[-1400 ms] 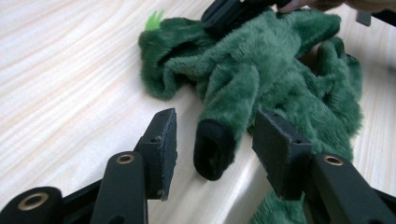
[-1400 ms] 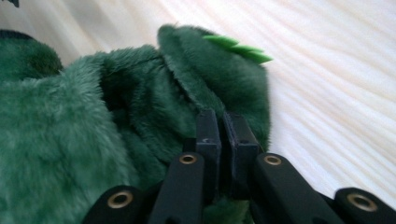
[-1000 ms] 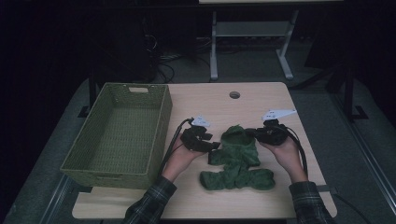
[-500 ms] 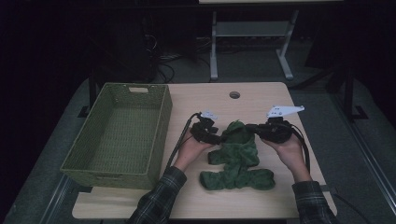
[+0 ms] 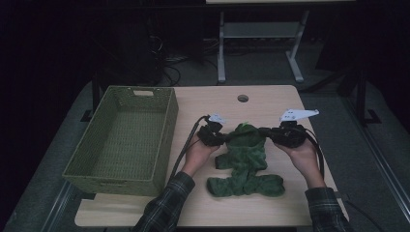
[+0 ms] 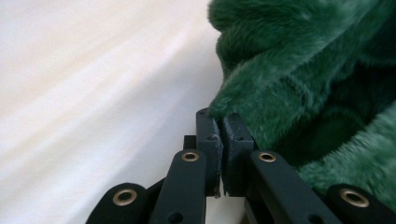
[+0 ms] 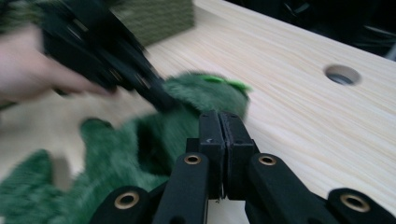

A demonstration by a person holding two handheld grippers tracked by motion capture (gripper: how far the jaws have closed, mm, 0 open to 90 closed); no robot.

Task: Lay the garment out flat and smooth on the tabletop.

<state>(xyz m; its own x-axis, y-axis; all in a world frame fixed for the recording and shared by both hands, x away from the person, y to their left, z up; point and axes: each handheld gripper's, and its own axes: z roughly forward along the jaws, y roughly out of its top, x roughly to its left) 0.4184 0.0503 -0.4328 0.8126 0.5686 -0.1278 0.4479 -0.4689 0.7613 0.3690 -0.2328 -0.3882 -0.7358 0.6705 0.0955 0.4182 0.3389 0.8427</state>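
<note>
The green fleece garment (image 5: 244, 159) was spread on the counter (image 5: 270, 101), just right of the woven basket (image 5: 121, 140). Its upper left edge was pinched by the fully closed left hand-held gripper (image 5: 217, 137), its upper right edge by the closed right hand-held gripper (image 5: 270, 131). For a good lift, both corners should probably be raised evenly, so that the cloth is kept taut.

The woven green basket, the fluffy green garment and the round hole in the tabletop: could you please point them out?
Woven green basket (image 5: 167, 126): high view, right wall.
Fluffy green garment (image 5: 247, 152): high view, middle.
Round hole (image 5: 242, 98): high view, centre.
</note>
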